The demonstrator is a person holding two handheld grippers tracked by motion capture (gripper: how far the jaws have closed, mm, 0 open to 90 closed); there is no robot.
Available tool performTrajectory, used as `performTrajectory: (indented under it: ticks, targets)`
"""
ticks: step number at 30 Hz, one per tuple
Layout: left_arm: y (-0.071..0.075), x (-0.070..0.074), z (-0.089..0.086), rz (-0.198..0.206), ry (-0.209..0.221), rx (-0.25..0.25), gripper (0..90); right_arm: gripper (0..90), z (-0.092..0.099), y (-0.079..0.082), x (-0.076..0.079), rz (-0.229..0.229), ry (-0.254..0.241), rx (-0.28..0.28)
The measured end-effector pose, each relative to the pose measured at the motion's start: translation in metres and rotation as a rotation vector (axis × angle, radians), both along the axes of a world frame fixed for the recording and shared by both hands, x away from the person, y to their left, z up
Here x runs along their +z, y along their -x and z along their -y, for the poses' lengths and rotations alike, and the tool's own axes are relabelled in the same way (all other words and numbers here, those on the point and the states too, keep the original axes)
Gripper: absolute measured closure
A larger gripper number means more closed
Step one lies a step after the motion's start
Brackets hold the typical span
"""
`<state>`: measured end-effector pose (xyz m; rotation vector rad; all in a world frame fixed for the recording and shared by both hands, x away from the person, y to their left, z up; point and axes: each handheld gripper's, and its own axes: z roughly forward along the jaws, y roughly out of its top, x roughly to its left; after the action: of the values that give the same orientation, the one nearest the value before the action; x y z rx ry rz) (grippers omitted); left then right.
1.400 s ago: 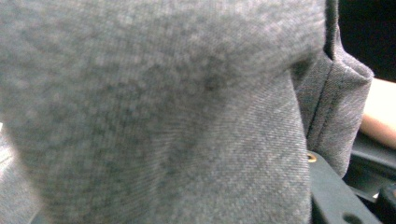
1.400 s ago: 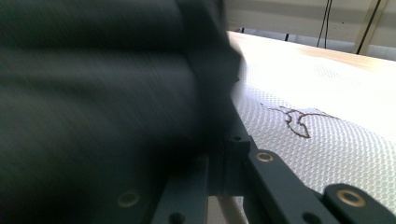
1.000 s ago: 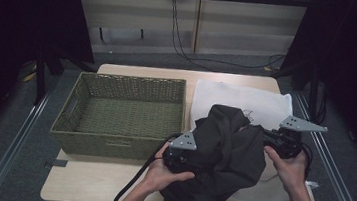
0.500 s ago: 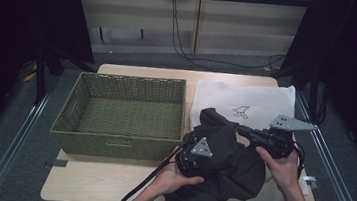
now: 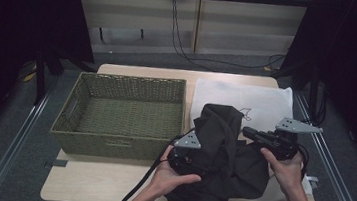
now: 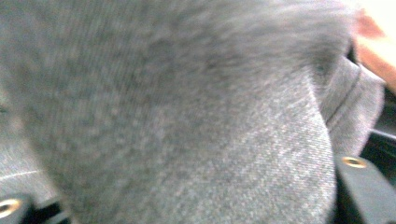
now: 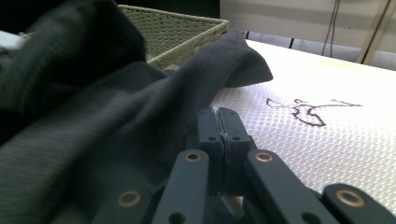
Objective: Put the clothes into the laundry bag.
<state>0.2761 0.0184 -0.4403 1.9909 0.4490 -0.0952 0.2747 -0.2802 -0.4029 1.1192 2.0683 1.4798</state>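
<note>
A dark grey garment (image 5: 221,153) lies bunched at the table's front right, partly on a white mat (image 5: 267,102). My left gripper (image 5: 189,151) is pushed into the garment's left side, with its tips hidden by cloth. Its jaws have just been opening. In the left gripper view the fingers (image 6: 359,186) stand wide apart with the garment (image 6: 187,116) draped loosely between them. My right gripper (image 5: 247,132) points left at the garment's right edge. Its jaws (image 7: 219,119) are shut together, and the garment (image 7: 93,116) lies just beside and beyond the tips.
An empty green woven basket (image 5: 133,79) stands on the left half of the table, its corner (image 7: 187,28) close behind the garment. The white dimpled mat (image 7: 327,140) carries a small dark drawn outline. Metal rails run along both sides of the table.
The garment has been gathered into a taller heap and drawn off the mat's middle, uncovering the drawn outline. The right gripper has shifted a little to the left. The left gripper sits deeper in the cloth.
</note>
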Motion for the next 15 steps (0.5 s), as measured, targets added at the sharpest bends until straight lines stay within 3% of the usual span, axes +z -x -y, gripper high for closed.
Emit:
performTrajectory:
  ticks: [3,5,9,10,12,15]
  targets:
    - [0.002,0.009,-0.007,0.02,0.026,-0.008,29.9,89.3,0.002,0.0,0.0,-0.001,0.0,-0.005]
    - [0.002,0.027,-0.021,0.065,0.078,0.006,26.4,89.3,0.002,0.0,-0.001,-0.005,0.0,-0.01]
    - [-0.001,0.044,-0.034,0.088,0.101,0.034,22.4,89.3,0.002,-0.001,-0.001,-0.005,0.0,-0.008]
    - [-0.001,0.054,-0.042,0.111,0.122,0.046,22.2,89.3,0.003,-0.001,-0.001,-0.004,0.0,-0.007]
    - [0.001,0.061,-0.046,0.142,0.157,0.054,22.6,89.3,0.003,-0.001,-0.001,-0.006,0.002,-0.009]
    - [0.003,0.065,-0.048,0.156,0.179,0.026,34.6,89.3,0.003,-0.002,-0.001,-0.009,0.002,-0.012]
